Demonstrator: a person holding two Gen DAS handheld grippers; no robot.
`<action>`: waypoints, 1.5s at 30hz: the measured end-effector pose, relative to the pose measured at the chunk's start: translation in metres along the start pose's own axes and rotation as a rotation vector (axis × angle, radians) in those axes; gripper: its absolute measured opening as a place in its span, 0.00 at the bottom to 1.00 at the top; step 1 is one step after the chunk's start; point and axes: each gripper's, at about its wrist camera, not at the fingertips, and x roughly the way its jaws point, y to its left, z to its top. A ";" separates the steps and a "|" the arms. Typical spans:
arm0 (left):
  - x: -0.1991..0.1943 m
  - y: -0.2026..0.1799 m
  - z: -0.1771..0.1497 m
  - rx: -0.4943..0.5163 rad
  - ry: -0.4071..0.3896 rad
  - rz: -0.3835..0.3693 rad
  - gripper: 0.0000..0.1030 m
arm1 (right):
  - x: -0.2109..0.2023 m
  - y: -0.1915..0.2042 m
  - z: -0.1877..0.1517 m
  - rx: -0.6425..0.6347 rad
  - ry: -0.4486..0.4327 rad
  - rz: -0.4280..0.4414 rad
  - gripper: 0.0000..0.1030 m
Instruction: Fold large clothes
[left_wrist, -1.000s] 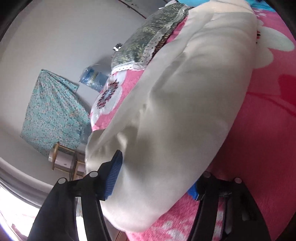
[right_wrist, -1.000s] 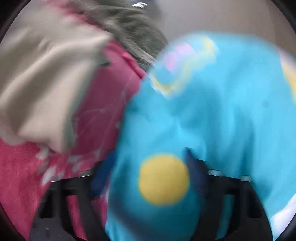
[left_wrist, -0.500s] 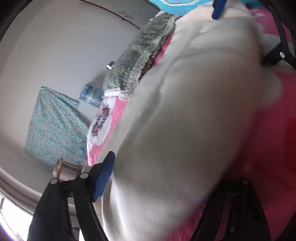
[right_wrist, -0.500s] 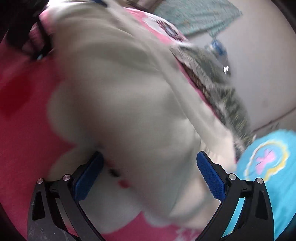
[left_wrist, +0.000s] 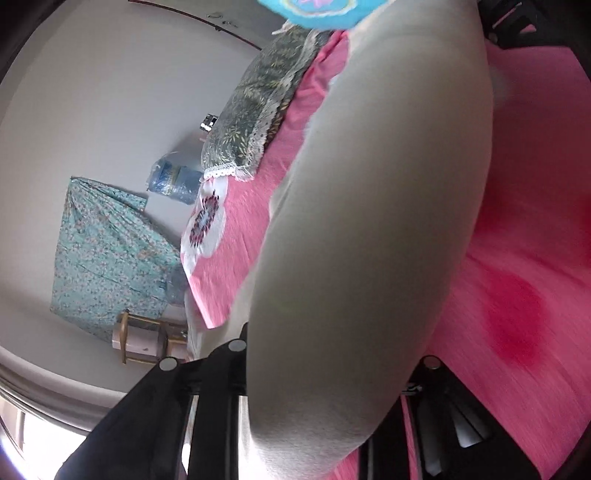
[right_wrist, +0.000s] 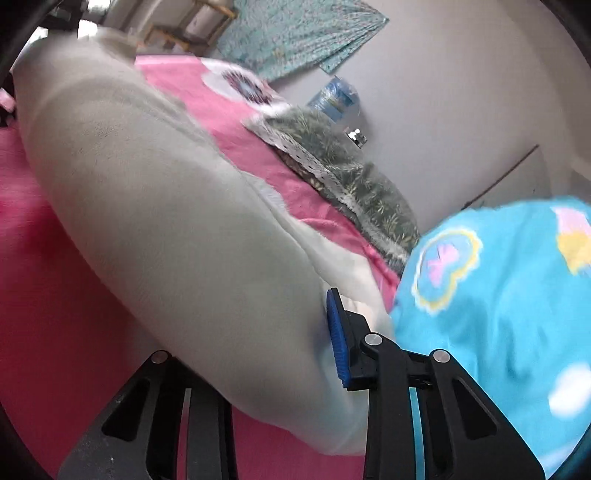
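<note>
A large cream-white garment (left_wrist: 369, 221) is stretched in a long band over the pink flowered bedspread (left_wrist: 535, 221). My left gripper (left_wrist: 325, 380) is shut on one end of it; the cloth hides the pads. My right gripper (right_wrist: 266, 354) is shut on the other end of the garment (right_wrist: 166, 192); one blue pad (right_wrist: 336, 332) presses against the cloth and the other is hidden under it. The right gripper's black frame (left_wrist: 517, 22) shows at the far end in the left wrist view.
A dark leaf-patterned pillow with lace trim (right_wrist: 343, 173) lies at the bed's far side by the wall. A bright blue cartoon-print blanket (right_wrist: 509, 314) lies next to my right gripper. A water jug (left_wrist: 173, 179), a teal hanging cloth (left_wrist: 99, 258) and a wooden stool (left_wrist: 147, 339) stand beyond the bed.
Both grippers have closed on the garment's two ends. The right gripper swung from the blue blanket to the cloth. The garment now hangs taut between them.
</note>
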 end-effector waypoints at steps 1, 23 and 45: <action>-0.019 -0.008 -0.011 -0.014 0.008 -0.024 0.20 | -0.011 0.000 -0.003 0.022 0.005 0.016 0.29; -0.070 0.007 -0.080 -1.145 -0.162 -0.442 0.01 | -0.005 -0.032 -0.045 0.640 0.014 0.409 0.85; -0.059 -0.037 -0.042 -1.151 -0.127 -0.364 0.03 | 0.002 0.030 -0.032 0.492 -0.028 0.462 0.72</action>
